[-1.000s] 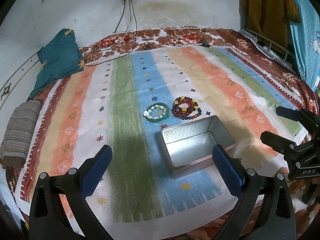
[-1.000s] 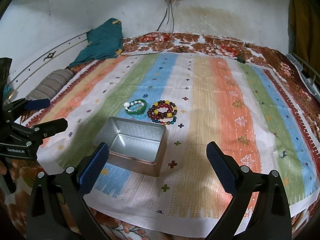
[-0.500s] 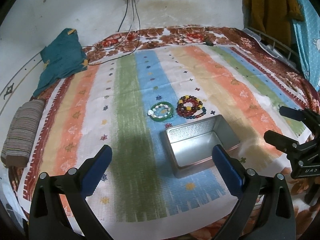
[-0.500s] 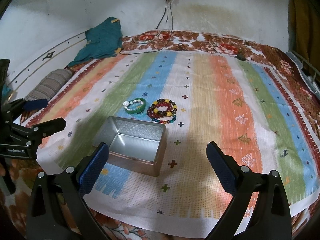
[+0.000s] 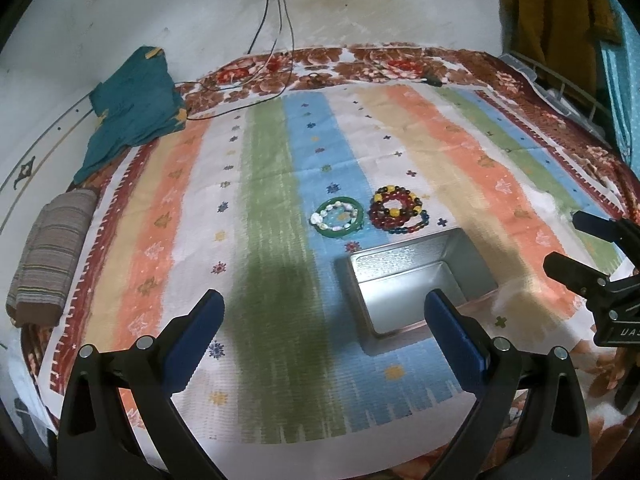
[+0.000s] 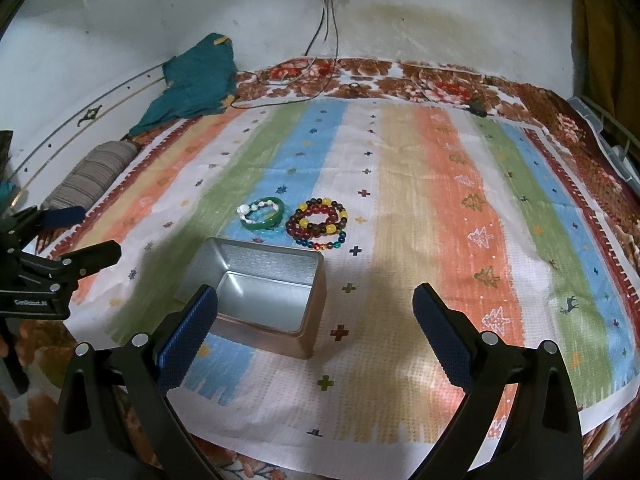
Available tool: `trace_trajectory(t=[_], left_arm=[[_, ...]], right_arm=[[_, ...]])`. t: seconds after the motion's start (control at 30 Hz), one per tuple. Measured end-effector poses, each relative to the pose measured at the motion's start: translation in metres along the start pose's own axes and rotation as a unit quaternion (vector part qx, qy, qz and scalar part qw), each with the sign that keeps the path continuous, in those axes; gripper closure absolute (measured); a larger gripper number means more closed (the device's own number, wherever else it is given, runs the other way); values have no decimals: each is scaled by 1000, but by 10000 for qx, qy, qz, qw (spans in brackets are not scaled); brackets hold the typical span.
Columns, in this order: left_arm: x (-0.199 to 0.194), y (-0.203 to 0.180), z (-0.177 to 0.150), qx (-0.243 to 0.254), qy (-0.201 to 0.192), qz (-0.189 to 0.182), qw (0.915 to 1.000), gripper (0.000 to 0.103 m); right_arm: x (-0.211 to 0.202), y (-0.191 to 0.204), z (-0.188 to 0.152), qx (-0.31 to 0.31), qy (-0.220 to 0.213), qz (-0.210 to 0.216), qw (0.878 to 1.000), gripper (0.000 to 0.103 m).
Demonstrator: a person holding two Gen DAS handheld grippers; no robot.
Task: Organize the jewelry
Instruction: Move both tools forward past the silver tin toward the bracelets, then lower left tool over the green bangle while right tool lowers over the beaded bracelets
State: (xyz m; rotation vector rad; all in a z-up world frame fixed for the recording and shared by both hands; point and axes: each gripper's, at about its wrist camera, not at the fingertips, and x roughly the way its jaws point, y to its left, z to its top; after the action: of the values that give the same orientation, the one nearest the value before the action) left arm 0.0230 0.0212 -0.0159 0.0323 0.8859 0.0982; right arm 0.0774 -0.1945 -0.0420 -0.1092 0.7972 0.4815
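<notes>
An open, empty silver tin (image 5: 416,284) (image 6: 260,292) sits on the striped cloth (image 5: 272,216). Just beyond it lie a green bangle with a white bead bracelet (image 5: 338,219) (image 6: 262,213) and a stack of red, yellow and blue bead bracelets (image 5: 398,209) (image 6: 320,222). My left gripper (image 5: 324,324) is open and empty, held above the cloth near the tin's left side. My right gripper (image 6: 316,320) is open and empty, above the tin's right side. Each gripper shows in the other's view, the right one (image 5: 592,252) and the left one (image 6: 60,240).
A teal cloth (image 5: 132,108) (image 6: 196,80) and a striped rolled bundle (image 5: 48,256) (image 6: 92,176) lie at the left edge. Cables (image 5: 276,40) hang from a wall socket onto the floral blanket (image 5: 400,64). Hanging clothes (image 5: 556,12) and a rack stand at the right.
Both grippers have drifted slightly; the tin and bracelets sit a little lower and further right in the left view. Nothing was taken hold of.
</notes>
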Motion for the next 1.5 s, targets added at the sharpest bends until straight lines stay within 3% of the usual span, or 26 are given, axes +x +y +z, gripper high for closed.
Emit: trace_trajectory(t=[0.73, 1.03, 1.5], left_arm=[[29, 14, 28, -103, 195, 255, 9994, 6], [46, 20, 45, -229, 256, 243, 9991, 6], [82, 19, 65, -302, 428, 228, 9984, 6]], right_arm=[[30, -14, 30, 106, 197, -114, 9997, 4], [43, -22, 44, 34, 164, -335, 9993, 4], [80, -27, 57, 190, 425, -260, 9986, 4]])
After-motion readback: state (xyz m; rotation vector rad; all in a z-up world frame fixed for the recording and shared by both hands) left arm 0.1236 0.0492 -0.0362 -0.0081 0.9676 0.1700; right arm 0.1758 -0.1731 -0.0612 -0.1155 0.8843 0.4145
